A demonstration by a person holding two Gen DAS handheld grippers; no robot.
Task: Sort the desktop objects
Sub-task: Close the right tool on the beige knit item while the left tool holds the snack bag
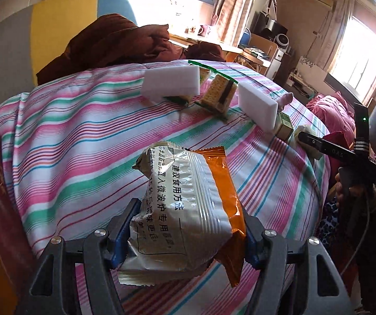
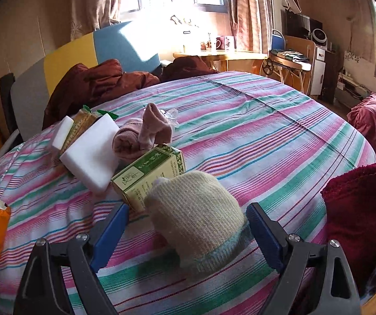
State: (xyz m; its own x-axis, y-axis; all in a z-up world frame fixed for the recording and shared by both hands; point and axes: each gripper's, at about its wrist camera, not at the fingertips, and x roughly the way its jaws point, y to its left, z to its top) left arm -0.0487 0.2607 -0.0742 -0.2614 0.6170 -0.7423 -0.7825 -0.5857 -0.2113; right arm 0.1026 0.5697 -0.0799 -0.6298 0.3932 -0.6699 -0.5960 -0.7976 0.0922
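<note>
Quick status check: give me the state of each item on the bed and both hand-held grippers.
Left hand-held gripper: shut on snack pack.
Snack pack: sealed, held.
Right hand-held gripper: open, around cream sock.
Cream sock: rolled, lying on sheet.
Pink sock: rolled, lying.
Green box: closed, tilted.
Sponges: propped on the cracker packs.
Cracker packs: sealed.

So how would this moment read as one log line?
left gripper: shut on snack packet | right gripper: open around cream sock | surface: striped cloth

Left tool (image 1: 188,236) is clamped tight; right tool (image 2: 188,233) is spread wide, low.
</note>
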